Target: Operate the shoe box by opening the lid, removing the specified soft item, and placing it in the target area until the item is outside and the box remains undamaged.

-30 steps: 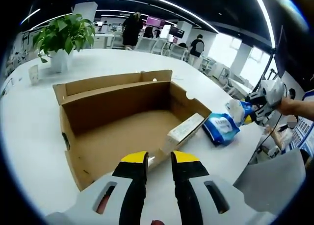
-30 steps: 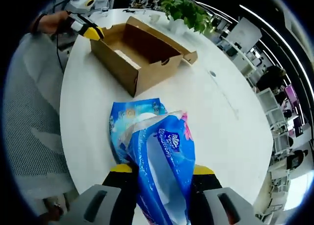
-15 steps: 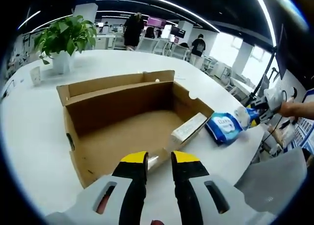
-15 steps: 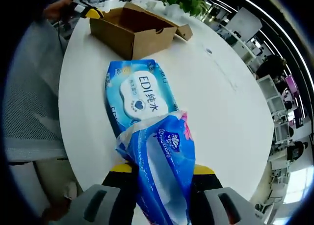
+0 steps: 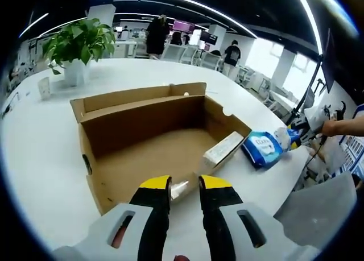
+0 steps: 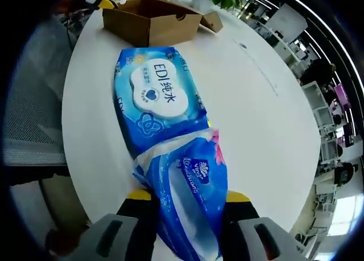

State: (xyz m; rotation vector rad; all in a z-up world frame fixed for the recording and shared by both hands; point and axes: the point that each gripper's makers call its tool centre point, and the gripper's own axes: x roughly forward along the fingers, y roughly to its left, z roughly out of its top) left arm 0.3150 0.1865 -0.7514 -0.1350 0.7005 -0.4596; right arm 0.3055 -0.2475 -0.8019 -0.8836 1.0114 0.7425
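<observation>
The cardboard shoe box (image 5: 142, 141) stands open on the white table, its lid folded back. Inside it, a pale narrow carton (image 5: 223, 149) leans on the right wall and a bit of clear plastic (image 5: 179, 188) lies by the front wall. My left gripper (image 5: 185, 186) hovers over the front wall, jaws nearly together with nothing between them. My right gripper (image 6: 185, 201) is shut on a blue soft tissue pack (image 6: 190, 181). The pack's far end overlaps a blue wet-wipes pack (image 6: 156, 96) lying flat on the table. Right of the box I see the right gripper (image 5: 301, 130) and wipes pack (image 5: 263, 148).
A potted plant (image 5: 77, 45) and a small white card (image 5: 44, 87) stand at the table's far left. A grey mesh chair (image 5: 318, 210) sits off the near right edge. People and desks fill the background. The box (image 6: 151, 19) lies beyond the wipes pack.
My right gripper has drawn back from the box with the tissue pack, so the whole wet-wipes pack now shows flat on the table. The left gripper has barely moved.
</observation>
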